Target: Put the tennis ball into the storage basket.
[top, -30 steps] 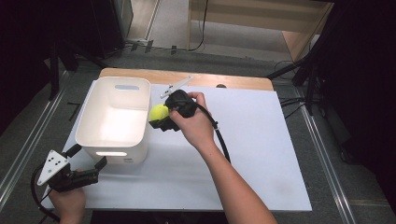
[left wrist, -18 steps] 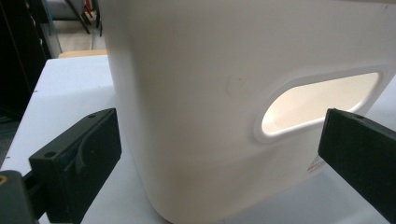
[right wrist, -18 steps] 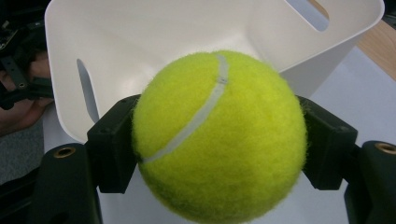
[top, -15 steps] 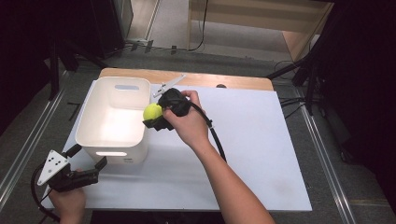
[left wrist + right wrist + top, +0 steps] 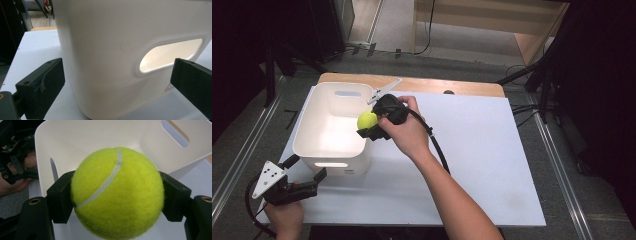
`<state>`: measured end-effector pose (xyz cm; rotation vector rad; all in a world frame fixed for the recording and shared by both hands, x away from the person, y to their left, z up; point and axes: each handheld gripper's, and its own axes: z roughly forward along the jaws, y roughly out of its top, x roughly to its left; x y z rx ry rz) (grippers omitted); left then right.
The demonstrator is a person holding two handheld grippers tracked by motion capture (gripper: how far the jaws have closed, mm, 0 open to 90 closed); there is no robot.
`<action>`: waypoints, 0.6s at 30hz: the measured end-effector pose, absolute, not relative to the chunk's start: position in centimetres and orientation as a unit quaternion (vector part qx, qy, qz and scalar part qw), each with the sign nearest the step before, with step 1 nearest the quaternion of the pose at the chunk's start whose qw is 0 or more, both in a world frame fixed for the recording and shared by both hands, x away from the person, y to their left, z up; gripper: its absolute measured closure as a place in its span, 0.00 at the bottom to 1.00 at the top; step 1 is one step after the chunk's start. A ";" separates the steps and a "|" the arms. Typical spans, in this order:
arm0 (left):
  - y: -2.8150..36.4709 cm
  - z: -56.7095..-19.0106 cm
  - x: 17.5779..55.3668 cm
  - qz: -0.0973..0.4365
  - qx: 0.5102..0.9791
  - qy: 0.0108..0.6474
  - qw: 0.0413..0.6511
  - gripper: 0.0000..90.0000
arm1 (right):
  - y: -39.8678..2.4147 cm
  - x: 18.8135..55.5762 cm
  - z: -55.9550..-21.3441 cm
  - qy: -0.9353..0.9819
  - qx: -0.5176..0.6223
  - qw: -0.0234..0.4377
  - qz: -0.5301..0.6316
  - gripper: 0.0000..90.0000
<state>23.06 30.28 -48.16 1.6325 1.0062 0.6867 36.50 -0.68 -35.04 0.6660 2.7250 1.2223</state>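
The right gripper (image 5: pixel 371 129) pinches a light, fuzzy, springy ball (image 5: pixel 367 120) across its middle above the bin's (image 5: pixel 312 150) rim, while the left gripper (image 5: pixel 307 172) waits with jaws spread.

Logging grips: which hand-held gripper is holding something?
The right hand-held gripper, clamped on the tennis ball at the bin's rim; the left hand-held gripper stands open.

The white bin (image 5: pixel 332 145) walls off the counter's (image 5: pixel 492 165) left edge. Its open top lets a gripper pass in. The counter's right half lies free.
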 end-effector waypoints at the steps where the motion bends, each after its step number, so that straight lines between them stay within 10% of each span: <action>1: 30.4 -48.1 23.0 0.285 0.687 0.423 0.518 0.00 | -0.5 36.5 -35.0 0.889 0.215 0.042 0.401 0.26; 18: 30.3 -48.2 23.0 0.286 0.683 0.421 0.524 0.00 | 1.8 36.1 -35.6 0.895 0.198 0.026 0.399 0.26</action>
